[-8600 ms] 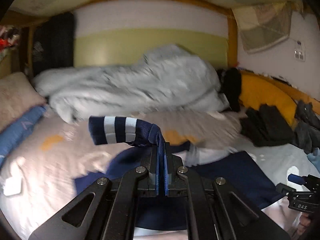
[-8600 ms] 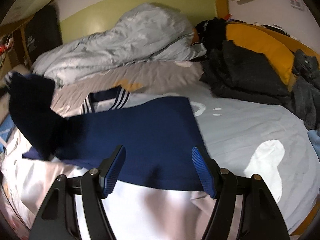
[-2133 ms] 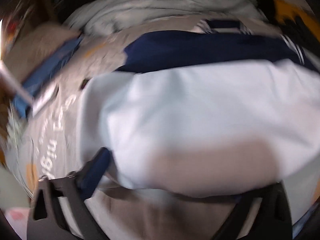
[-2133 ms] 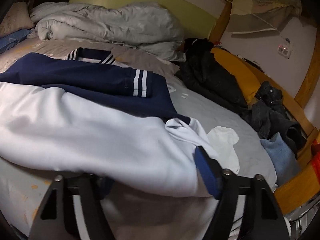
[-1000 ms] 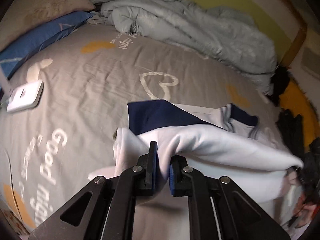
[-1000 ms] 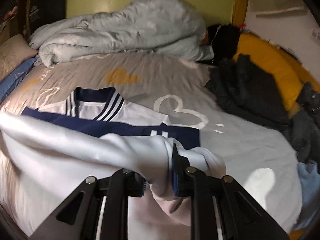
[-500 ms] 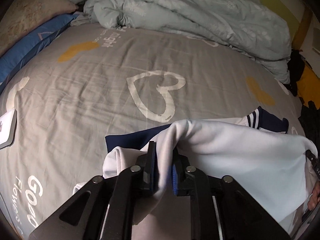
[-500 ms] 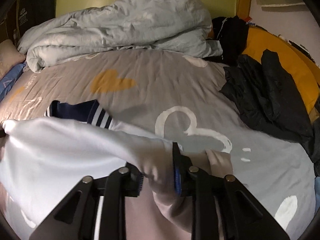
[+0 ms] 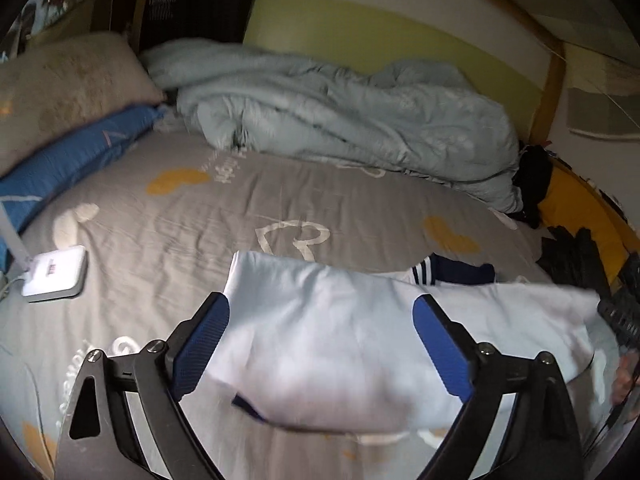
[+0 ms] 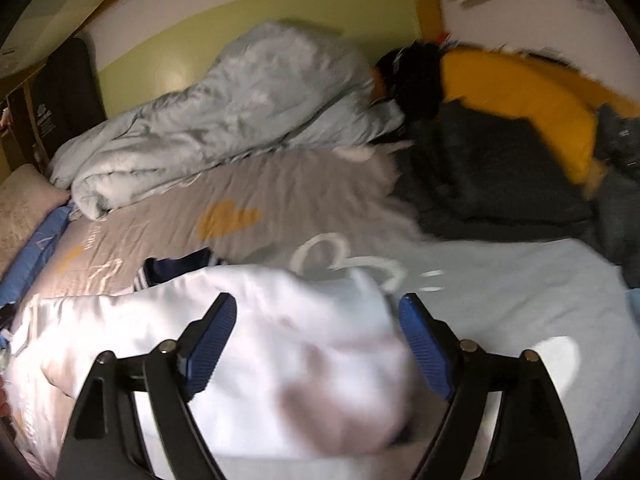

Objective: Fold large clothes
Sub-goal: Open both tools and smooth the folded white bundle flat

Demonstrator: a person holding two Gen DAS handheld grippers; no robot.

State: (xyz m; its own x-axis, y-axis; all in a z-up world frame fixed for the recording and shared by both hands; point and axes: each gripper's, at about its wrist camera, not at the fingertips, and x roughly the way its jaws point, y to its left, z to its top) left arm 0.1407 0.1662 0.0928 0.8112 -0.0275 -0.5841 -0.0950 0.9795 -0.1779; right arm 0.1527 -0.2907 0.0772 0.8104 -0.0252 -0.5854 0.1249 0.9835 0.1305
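A white and navy sweatshirt point(image 9: 352, 332) lies folded over on the grey bed sheet point(image 9: 224, 216), white side up, with its navy striped collar point(image 9: 448, 274) peeking out at the far edge. My left gripper point(image 9: 320, 344) hovers over its left part, jaws opening wide, blue pads clear of the cloth. In the right wrist view the same sweatshirt point(image 10: 256, 320) spreads below my right gripper point(image 10: 318, 338), whose jaws are also opening, nothing pinched between them. The collar point(image 10: 176, 270) shows at the left there.
A crumpled pale blue duvet point(image 9: 344, 120) lies along the headboard. Pillows point(image 9: 68, 80) and a small white device point(image 9: 54, 274) sit at the left. Dark clothes point(image 10: 492, 184) and a yellow cushion point(image 10: 520, 92) pile up at the right. The other gripper and a hand show at the left view's right edge.
Both grippers were shut on the white cloth; now both have let go and stand wide. The folded sweatshirt has dropped flat onto the sheet, and both grippers have pulled back and up.
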